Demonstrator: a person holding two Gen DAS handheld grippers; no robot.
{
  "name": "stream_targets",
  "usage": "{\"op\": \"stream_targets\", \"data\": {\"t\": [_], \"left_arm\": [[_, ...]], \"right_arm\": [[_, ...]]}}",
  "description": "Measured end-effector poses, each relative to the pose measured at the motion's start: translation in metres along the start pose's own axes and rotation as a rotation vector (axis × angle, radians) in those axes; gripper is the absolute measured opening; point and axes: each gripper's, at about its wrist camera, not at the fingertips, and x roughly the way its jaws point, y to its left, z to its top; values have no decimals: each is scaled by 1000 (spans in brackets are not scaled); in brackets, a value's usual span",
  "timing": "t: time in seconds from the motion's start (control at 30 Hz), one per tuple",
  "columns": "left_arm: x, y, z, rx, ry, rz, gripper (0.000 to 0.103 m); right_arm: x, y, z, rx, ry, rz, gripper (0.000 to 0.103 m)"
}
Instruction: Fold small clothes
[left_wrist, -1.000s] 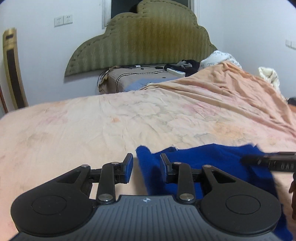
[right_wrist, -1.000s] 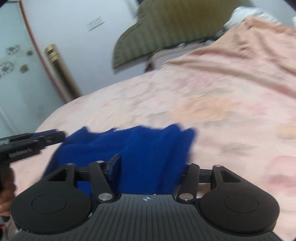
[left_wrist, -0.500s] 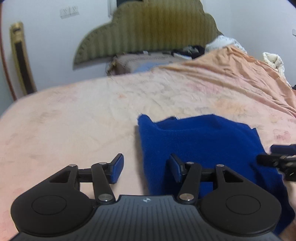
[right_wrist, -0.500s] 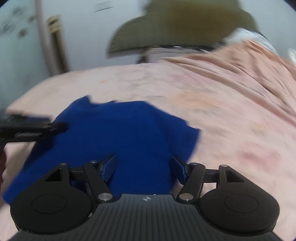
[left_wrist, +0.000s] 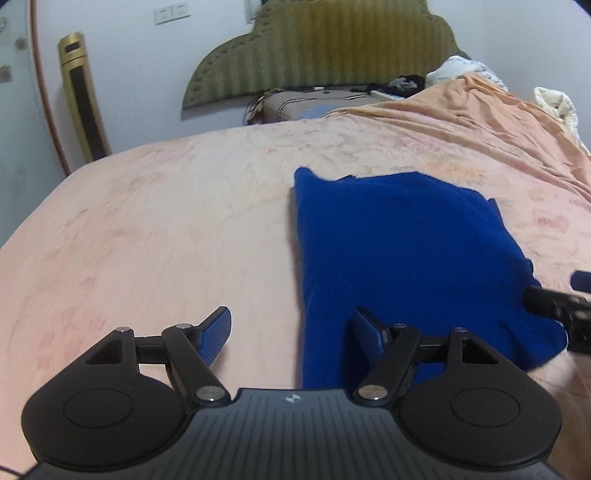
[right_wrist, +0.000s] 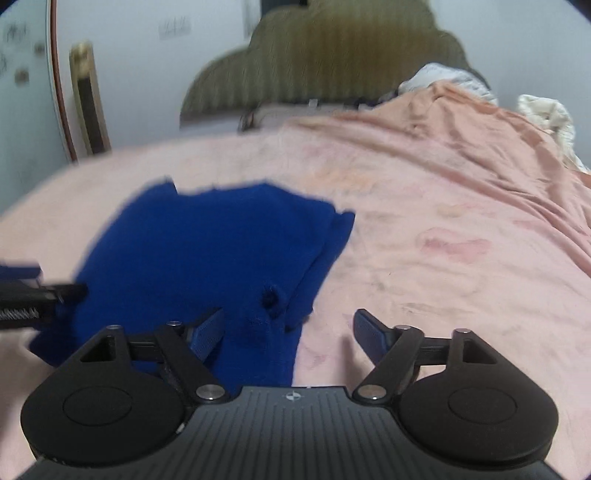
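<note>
A deep-blue, soft knitted small garment (left_wrist: 402, 251) is seen lying flat on the pink, faintly patterned bed sheet (left_wrist: 166, 229), spread from about 12 o'clock to 3 o'clock of the left tongs (left_wrist: 291, 334) in the left wrist view, and from 9 to 12 o'clock of the right tongs (right_wrist: 290, 332) in the right wrist view. Both pairs of tongs are held wide apart and nothing is clamped; the left pair straddles the garment's left edge, the right pair its right edge. A loose flap (right_wrist: 332, 251) is seen bunched along the right border, so the cloth is judged only partly squared. The next grasp could go wrong if the bed sheet is pinched together with the knit, since the two lie pressed together. A slack, thick hem could also slip from the pads, and the flap could drag the fold crooked. An olive padded headboard (left_wrist: 317, 48) stands at 12 o'clock, well apart.
</note>
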Motion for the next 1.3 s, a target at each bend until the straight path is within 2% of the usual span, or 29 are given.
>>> {"op": "stream_targets", "data": {"t": [0.03, 0.23, 0.37, 0.5, 0.6, 0.93, 1.3], "left_arm": [[-2, 0, -2, -3, 5, 4, 72], [-11, -3, -19, -19, 40, 11, 73], [-15, -3, -27, -23, 56, 13, 73], [-21, -1, -32, -42, 63, 5, 74], [-23, -2, -36, -45, 65, 11, 80], [-24, -9, -52, -29, 93, 21, 81], [-27, -13, -65, -24, 57, 52, 85]], "right_arm": [[-5, -1, -3, 10, -9, 13, 90], [-8, 16, -20, -9, 53, -11, 91], [-12, 22, -31, -11, 71, -12, 97], [-19, 27, -39, -30, 79, -21, 99], [-23, 27, -43, -19, 78, -22, 100], [-25, 32, -55, -33, 83, -31, 103], [-23, 37, -63, -55, 68, -55, 103]]}}
